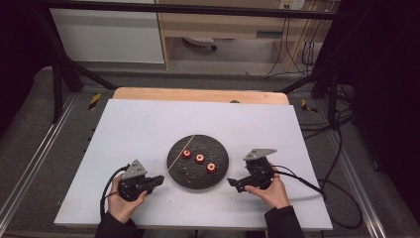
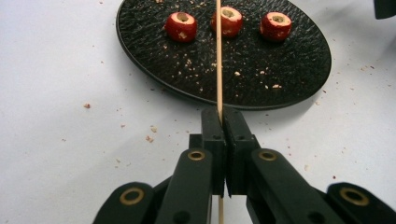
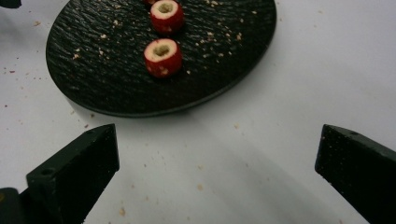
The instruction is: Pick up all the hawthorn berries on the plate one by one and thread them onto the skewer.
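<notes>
A round black plate [image 1: 223, 171] lies mid-table with three small red cored fruits [image 1: 199, 158] in a row on it. My left gripper [image 1: 159, 179] sits left of the plate and is shut on a thin wooden skewer [image 2: 218, 56], which reaches out over the plate [image 2: 140, 51] past the middle fruit [image 2: 229, 21]. To the right of the plate, my right gripper [image 1: 231, 182] points at it with its jaws wide apart and nothing between them. In the right gripper view the nearest fruit [image 3: 162, 57] sits on the plate [image 3: 93, 79] ahead of the gripper [image 3: 217, 172].
A white board [image 1: 148, 124] covers the wooden table. Small crumbs are scattered on the plate and on the board around it. Cables trail from both grippers; black frame posts and floor cables stand beyond the table's far and right sides.
</notes>
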Demonstrator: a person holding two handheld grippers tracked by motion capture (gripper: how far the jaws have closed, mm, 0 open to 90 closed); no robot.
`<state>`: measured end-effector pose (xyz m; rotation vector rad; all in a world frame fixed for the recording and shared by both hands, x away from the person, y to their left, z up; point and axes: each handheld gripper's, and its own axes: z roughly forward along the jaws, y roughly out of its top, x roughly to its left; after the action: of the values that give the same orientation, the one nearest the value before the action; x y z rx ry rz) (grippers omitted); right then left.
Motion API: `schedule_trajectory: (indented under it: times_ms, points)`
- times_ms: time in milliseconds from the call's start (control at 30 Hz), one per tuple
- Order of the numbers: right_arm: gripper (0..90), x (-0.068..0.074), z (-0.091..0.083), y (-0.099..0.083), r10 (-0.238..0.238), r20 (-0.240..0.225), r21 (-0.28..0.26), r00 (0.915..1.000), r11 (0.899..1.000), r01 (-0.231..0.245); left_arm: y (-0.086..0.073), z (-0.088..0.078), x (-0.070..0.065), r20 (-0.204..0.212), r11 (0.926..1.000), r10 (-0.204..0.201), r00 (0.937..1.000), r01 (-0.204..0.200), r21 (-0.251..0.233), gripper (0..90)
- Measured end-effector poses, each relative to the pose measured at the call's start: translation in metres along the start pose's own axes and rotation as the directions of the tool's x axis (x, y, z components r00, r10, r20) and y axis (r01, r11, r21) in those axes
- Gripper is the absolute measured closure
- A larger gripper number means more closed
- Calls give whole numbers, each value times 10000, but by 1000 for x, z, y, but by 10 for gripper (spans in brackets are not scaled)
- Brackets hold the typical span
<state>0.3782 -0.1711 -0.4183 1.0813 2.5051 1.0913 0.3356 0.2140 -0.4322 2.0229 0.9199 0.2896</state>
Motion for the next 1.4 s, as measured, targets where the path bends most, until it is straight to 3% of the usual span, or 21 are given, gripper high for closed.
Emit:
schedule_trajectory:
  times_ms: [233, 467, 533, 567, 600, 633, 667, 700, 800, 833, 867, 933, 1000, 1033, 1067, 1167, 1400]
  points:
    - [66, 11, 11, 26, -592, -69, 278, 9982, 9979, 594, -1, 0, 1, 33, 10000, -2, 10000, 2, 52, 881]
    - [144, 20, 24, 55, -1232, -287, 982, 9920, 9872, 1254, -1, 1, 1, 16, 9999, 34, 10000, -34, 102, 881]
    - [186, 24, 31, 65, -1547, -435, 1441, 9870, 9766, 1594, -1, 1, 1, -13, 9999, 33, 10000, -33, 102, 881]
    - [186, 24, 31, 65, -1547, -435, 1441, 9870, 9766, 1594, -1, 1, 2, -12, 9999, 33, 10000, -33, 113, 881]
    - [212, 27, 37, 72, -1691, -544, 1831, 9841, 9672, 1763, -1, 1, 2, -5, 9999, 38, 10000, -38, 124, 881]
    - [212, 27, 37, 72, -1691, -544, 1831, 9841, 9672, 1763, -1, 1, 1, 0, 9999, 53, 10000, -53, 139, 881]
    - [239, 28, 43, 77, -1868, -646, 2096, 9803, 9579, 1963, -1, 1, 1, 2, 9999, 51, 10000, -51, 153, 881]
    - [239, 28, 43, 77, -1868, -646, 2096, 9803, 9579, 1963, -1, 1, 1, 3, 9999, 58, 10000, -58, 158, 881]
    - [282, 30, 52, 82, -2017, -844, 2542, 9758, 9426, 2168, -1, 1, 2, 1, 9999, 53, 10000, -53, 164, 880]
    - [309, 30, 57, 84, -2160, -917, 2862, 9721, 9293, 2335, -1, 1, 2, 0, 9998, 54, 10000, -54, 170, 880]
    - [309, 30, 57, 84, -2160, -917, 2862, 9721, 9293, 2335, -1, 1, 2, -6, 9998, 60, 10000, -60, 166, 880]
    - [370, 30, 65, 86, -2266, -1086, 3212, 9679, 9134, 2499, -1, 1, 2, -2, 9998, 60, 10000, -60, 179, 881]
    - [381, 30, 67, 87, -2221, -1149, 3300, 9682, 9108, 2481, -1, 1, 2, 5, 9998, 72, 10000, -72, 187, 881]
    - [416, 29, 70, 87, -2179, -1269, 3518, 9677, 9023, 2493, -1, 1, 2, 10, 9998, 73, 10000, -73, 196, 880]
    - [416, 29, 70, 87, -2179, -1269, 3518, 9677, 9023, 2493, -1, 1, 2, 9, 9998, 71, 10000, -72, 204, 880]
    - [475, 27, 75, 86, -2231, -1381, 3793, 9650, 8881, 2596, -1, 2, 2, 10, 9997, 82, 10000, -82, 226, 881]
    - [560, 25, 77, 87, -2212, -1578, 3864, 9624, 8831, 2663, -1, 2, 2, 14, 9996, 131, 9999, -131, 261, 881]
